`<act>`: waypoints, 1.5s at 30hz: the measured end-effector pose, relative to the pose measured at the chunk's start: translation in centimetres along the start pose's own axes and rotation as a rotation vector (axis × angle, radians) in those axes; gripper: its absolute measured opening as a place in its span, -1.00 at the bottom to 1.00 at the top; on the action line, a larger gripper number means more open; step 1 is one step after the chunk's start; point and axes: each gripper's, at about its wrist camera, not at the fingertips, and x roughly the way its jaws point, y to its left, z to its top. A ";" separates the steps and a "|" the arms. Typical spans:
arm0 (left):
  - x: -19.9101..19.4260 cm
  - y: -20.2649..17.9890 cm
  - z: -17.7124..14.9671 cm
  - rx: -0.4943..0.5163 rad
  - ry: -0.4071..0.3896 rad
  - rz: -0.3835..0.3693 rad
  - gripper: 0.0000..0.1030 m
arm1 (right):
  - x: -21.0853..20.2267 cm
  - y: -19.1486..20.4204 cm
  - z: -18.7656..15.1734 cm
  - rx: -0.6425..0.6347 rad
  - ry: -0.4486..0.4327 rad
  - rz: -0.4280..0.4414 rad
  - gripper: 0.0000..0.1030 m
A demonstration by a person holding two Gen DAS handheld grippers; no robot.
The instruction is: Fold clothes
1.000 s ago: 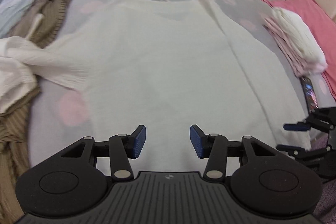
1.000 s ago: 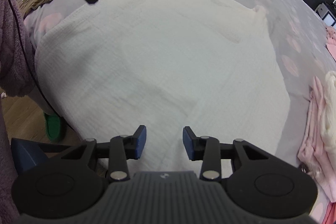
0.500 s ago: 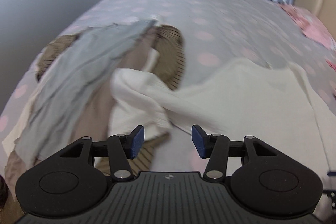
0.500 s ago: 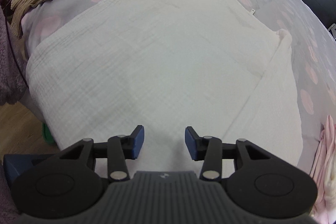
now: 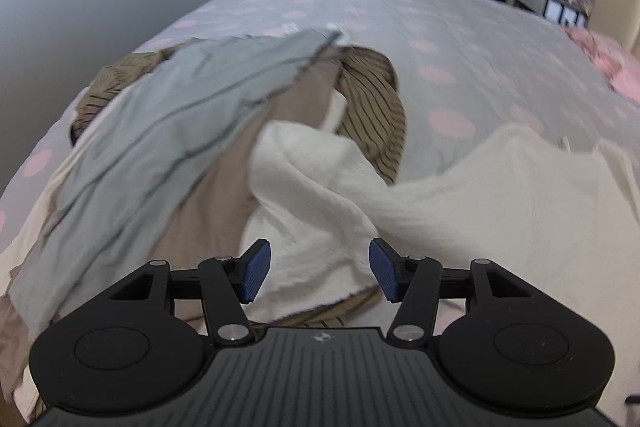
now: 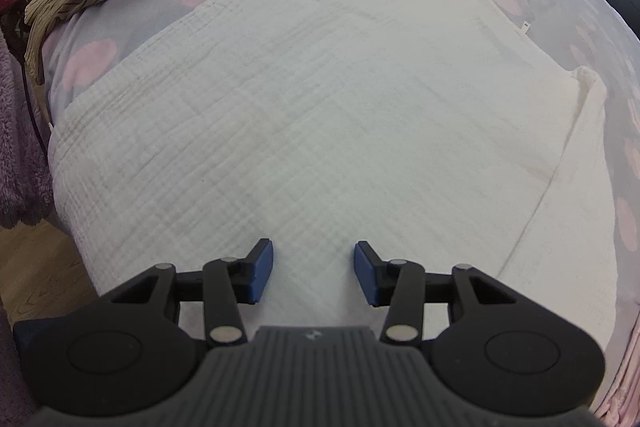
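The white top (image 6: 320,115) lies spread and unfolded, a sleeve (image 5: 312,195) bunched; the left gripper (image 5: 318,275), jaws opening, and the right gripper (image 6: 314,273) are both empty.

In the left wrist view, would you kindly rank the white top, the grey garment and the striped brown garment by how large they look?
1. White top and grey garment: they look about alike, and both run out of frame, so I would not rank them.
2. Striped brown garment: smallest as seen, though mostly buried under the others.

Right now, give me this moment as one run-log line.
stage: reaching for sleeve | left tool: opening, above white garment's sleeve, nothing gripped | right tool: empty, over white garment body | clothes pile: unfolded
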 end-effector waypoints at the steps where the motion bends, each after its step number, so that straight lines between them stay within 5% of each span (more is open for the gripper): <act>1: 0.5 -0.7 -0.4 0.044 0.011 0.029 0.02 | 0.1 -0.1 0.1 0.003 0.000 0.004 -0.04; 7: 3.0 -3.6 -2.6 0.341 0.026 0.252 0.02 | 0.4 -0.1 0.3 0.001 0.000 0.025 0.03; 10: 4.1 -3.8 -3.2 0.430 0.015 0.306 0.01 | 0.5 -0.1 0.4 -0.008 0.000 0.036 0.06; 12: 4.5 -3.9 -3.1 0.453 -0.004 0.335 -0.14 | 0.6 0.0 0.4 -0.011 0.001 0.039 0.07; 14: 4.2 -3.9 -2.5 0.442 -0.036 0.324 -0.57 | 0.6 -0.1 0.5 -0.010 0.001 0.041 0.08; 18: 0.4 -2.8 -0.4 0.272 -0.141 0.235 -0.84 | 0.4 0.0 0.7 -0.008 -0.006 0.045 0.08; 22: -4.1 -1.0 1.5 0.057 -0.219 0.058 -0.94 | 0.3 0.4 0.6 -0.024 -0.009 0.047 0.08; 30: -10.3 -2.3 3.6 -0.023 -0.410 -0.256 -0.97 | -0.2 0.6 0.4 -0.021 -0.024 0.026 0.08; 36: -8.4 -5.4 2.8 0.119 -0.336 -0.133 -0.92 | -1.2 0.4 -0.3 0.027 -0.036 0.021 0.09; 40: -5.6 -6.3 1.6 0.175 -0.236 -0.082 -0.57 | -1.8 0.6 -1.0 0.033 -0.042 0.012 0.12; 45: -1.6 -6.7 -0.1 0.220 -0.123 0.026 -0.55 | -2.0 0.2 -1.4 0.056 -0.040 0.006 0.14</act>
